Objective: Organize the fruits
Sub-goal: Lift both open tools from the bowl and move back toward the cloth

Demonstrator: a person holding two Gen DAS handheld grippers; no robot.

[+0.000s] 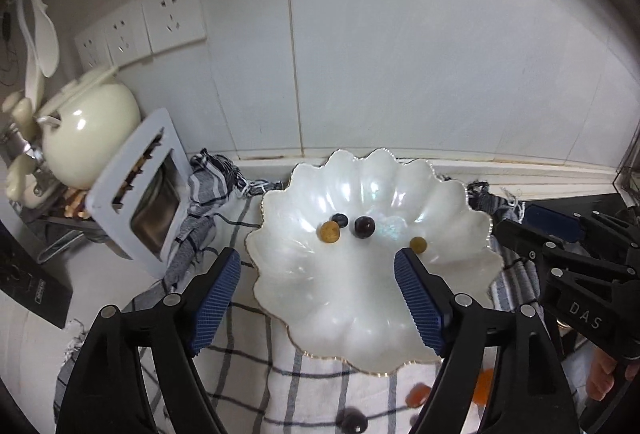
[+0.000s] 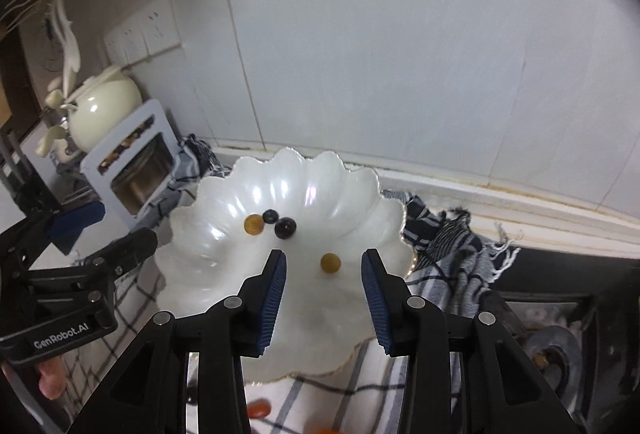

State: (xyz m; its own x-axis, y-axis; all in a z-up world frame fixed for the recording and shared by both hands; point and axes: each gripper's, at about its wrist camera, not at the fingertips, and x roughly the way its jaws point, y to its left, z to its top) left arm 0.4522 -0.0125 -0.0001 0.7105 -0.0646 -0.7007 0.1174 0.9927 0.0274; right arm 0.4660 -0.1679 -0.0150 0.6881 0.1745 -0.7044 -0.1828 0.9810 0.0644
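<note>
A white scalloped shell-shaped dish (image 1: 360, 298) (image 2: 224, 274) sits on a checked cloth. In it lie two yellow fruits (image 1: 329, 232) (image 1: 418, 244) and two dark fruits (image 1: 364, 226) (image 1: 340, 220). In the right wrist view the yellow fruit (image 2: 331, 263) lies just ahead, between my right gripper's (image 2: 324, 264) open fingers. My left gripper (image 1: 318, 260) is open and empty above the dish's near left part. More fruits lie on the cloth in front of the dish: orange ones (image 1: 416, 394) (image 2: 258, 408) and a dark one (image 1: 354, 421).
A white toaster (image 1: 140, 186) and a cream kettle (image 1: 92, 134) stand at the left by the tiled wall with sockets (image 1: 140, 26). A dark striped towel (image 2: 452, 238) lies right of the dish. A black stove (image 2: 560, 334) is at the right.
</note>
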